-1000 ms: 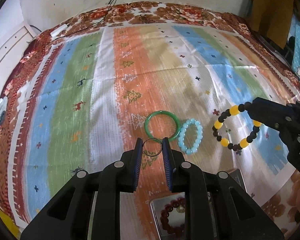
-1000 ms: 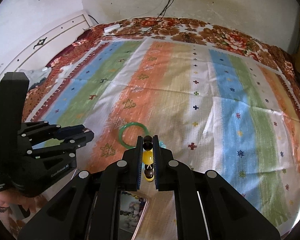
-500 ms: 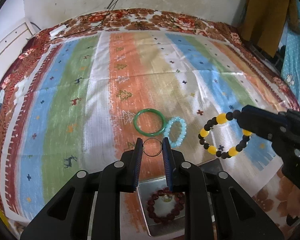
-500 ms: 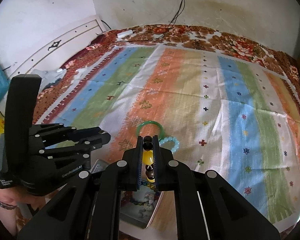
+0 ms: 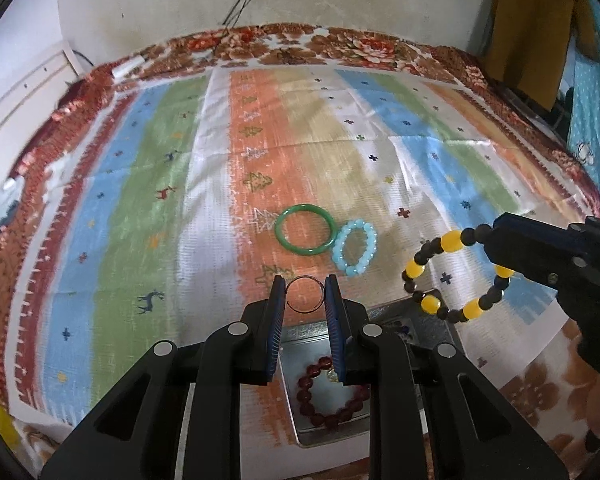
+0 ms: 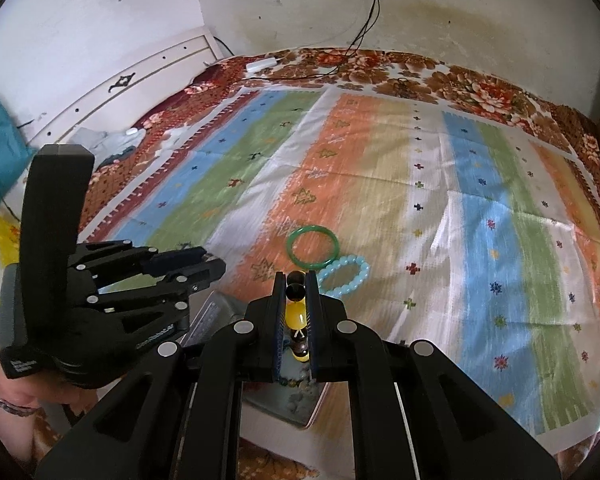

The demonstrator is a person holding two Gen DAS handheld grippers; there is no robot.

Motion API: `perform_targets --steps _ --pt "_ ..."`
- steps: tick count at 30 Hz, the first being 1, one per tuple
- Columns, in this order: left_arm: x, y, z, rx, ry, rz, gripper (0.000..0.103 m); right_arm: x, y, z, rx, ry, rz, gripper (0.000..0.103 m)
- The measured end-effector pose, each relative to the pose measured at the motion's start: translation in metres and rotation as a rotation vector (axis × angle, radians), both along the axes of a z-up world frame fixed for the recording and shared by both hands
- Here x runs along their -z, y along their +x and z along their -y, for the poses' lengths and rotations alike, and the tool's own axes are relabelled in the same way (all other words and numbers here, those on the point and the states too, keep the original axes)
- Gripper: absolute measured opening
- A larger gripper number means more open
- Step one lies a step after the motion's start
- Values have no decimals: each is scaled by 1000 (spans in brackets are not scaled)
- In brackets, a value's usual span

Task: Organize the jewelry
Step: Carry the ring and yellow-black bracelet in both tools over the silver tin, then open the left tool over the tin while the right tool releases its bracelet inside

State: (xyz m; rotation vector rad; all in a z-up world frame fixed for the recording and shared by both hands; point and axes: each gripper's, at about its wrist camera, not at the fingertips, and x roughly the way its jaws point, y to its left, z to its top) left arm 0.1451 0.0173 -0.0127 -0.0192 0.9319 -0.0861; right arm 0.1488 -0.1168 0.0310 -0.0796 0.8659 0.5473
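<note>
Left gripper [image 5: 303, 300]: red bracelet [image 5: 332, 394] below.

text: none legible | left gripper [image 6: 210, 266] body, at 9 o'clock in right wrist view: pale lettering along its side, too blurred to read | same body, lower end at 8 o'clock: small white label, lines of print unreadable | left wrist view: nothing readable

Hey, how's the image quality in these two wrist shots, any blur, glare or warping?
Left wrist view: fisheye bends the striped cloth; green bangle fairly sharp; far edge soft. Right wrist view: motion smear on the cloth's right side; the metal tin reflects glare; corners vignetted black.
</note>
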Motion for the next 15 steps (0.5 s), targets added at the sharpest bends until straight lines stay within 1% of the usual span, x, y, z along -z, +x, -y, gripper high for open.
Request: perform_targets --steps 8,12,15 --pt "-3 -16 5 19 -2 26 20 5 -22 0 -30 -10 -8 10" --pt "1 -23 7 42 -31 12 20 12 -27 1 -52 4 -41 10" --pt "3 -28 7 47 -58 0 20 12 -29 0 -58 17 -48 10"
